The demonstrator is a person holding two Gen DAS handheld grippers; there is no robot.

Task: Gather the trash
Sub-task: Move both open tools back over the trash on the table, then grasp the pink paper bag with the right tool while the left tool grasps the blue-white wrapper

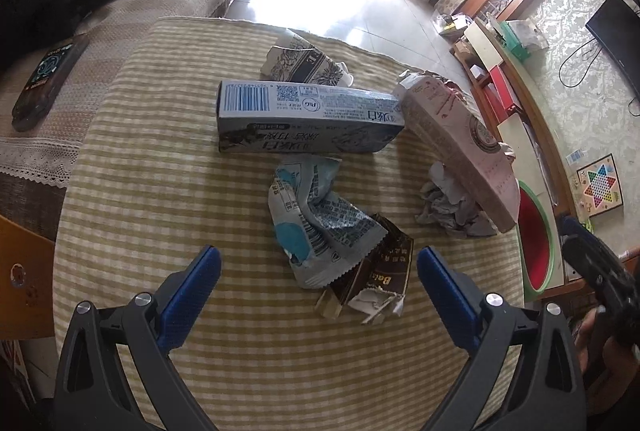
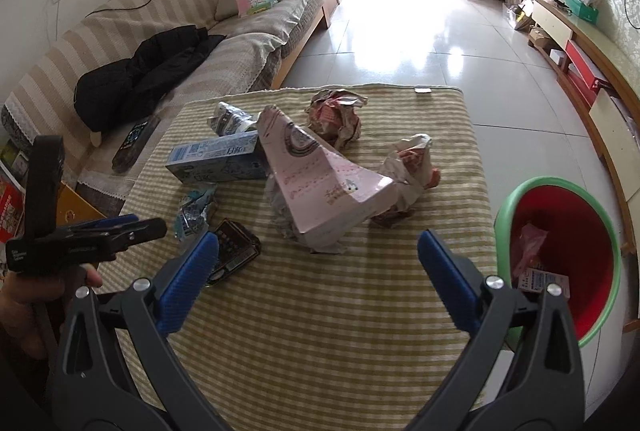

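The left gripper is held low and pointing forward, its two blue-padded fingers spread wide apart with nothing between the pads. The right gripper takes the same pose, jaws wide, blue pads facing each other across an open gap. In the right wrist view, the left gripper appears off to the left of the right one, seen side-on, with the person's left hand wrapped around its black handle. In the left wrist view, the right tool's dark body sits at the far right, gripped by the person's right hand.
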